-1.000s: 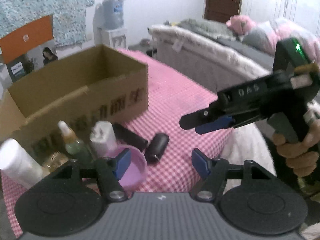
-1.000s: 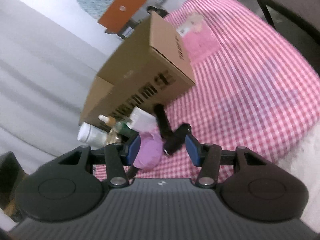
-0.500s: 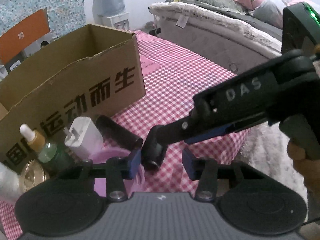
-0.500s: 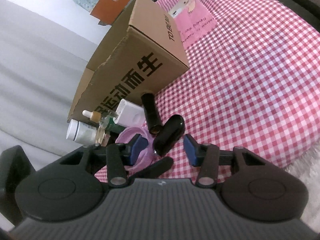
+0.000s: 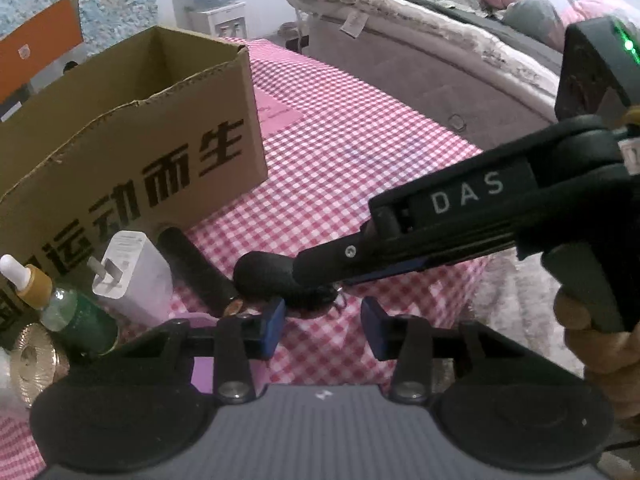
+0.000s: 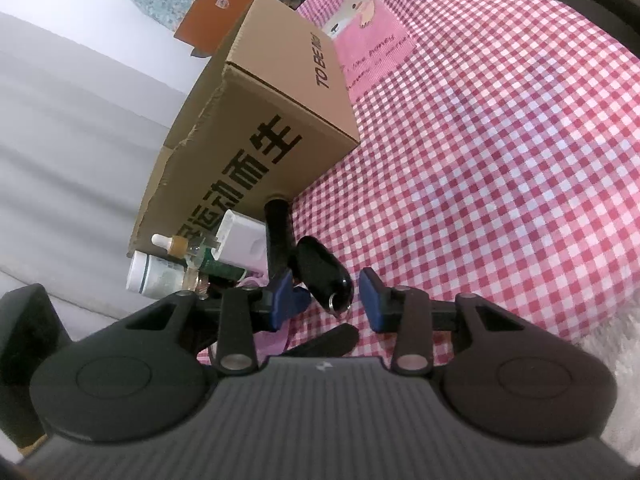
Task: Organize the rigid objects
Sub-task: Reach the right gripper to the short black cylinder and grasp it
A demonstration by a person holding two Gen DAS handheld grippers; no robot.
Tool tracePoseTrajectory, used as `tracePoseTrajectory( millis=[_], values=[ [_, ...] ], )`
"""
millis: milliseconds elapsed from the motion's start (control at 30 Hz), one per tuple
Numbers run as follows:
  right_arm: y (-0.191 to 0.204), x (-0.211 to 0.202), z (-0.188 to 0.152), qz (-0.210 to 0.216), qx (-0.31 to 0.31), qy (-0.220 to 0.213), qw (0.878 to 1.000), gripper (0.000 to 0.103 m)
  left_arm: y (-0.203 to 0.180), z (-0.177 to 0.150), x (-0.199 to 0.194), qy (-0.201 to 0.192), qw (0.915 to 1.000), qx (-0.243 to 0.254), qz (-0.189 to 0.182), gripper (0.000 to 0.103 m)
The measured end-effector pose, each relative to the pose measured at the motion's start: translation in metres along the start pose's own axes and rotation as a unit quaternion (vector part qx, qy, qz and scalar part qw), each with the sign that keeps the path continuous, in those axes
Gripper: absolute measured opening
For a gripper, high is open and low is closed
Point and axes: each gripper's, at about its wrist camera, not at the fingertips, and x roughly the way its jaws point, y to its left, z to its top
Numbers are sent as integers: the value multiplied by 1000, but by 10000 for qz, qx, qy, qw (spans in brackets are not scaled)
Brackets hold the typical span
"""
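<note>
Both tongs have just been narrowing. The right tongs [image 6: 322, 302] straddle the black fob [image 6: 322, 270], pads not yet touching it. The left tongs [image 5: 322, 326], spread, sit just below. The box [image 5: 132, 136] stands at ten o'clock.

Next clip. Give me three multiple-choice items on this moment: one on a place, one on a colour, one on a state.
1. Relative to the box, the charger lies:
A. inside it
B. in front of it, beside the black tube
C. on top of it

2. The cloth has checks that are:
A. blue
B. green
C. pink

3. The top of the box is:
A. open
B. taped shut
C. covered by a lid

Answers: 1 B, since the charger rests on the cloth at the foot of the printed side; 2 C, pink and white squares in both views; 3 A, the left wrist view looks into the inside of the box.
</note>
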Motion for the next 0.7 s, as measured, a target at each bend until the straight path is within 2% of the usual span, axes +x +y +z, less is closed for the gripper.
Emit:
tracePoseTrajectory(
  millis=[133, 200, 467, 600, 700],
  values=[
    [3, 2, 3, -34, -135, 17, 9999, 32, 5, 0, 3, 78, 9999, -147, -21, 44],
    [6, 3, 7, -61, -184, 9, 9998, 32, 8, 2, 3, 97, 9997, -221, -51, 48],
    [14, 5, 28, -125, -400, -26, 9991, 34, 22, 6, 5, 104, 9973, -629, -368, 53],
    [15, 19, 35, -220, -548, 176, 9981, 33, 29, 8, 8, 89, 9955, -813, -474, 53],
    [17, 27, 35, -68, -567, 393, 9976, 33, 33, 8, 8, 66, 9943, -906, -562, 53]
  ],
)
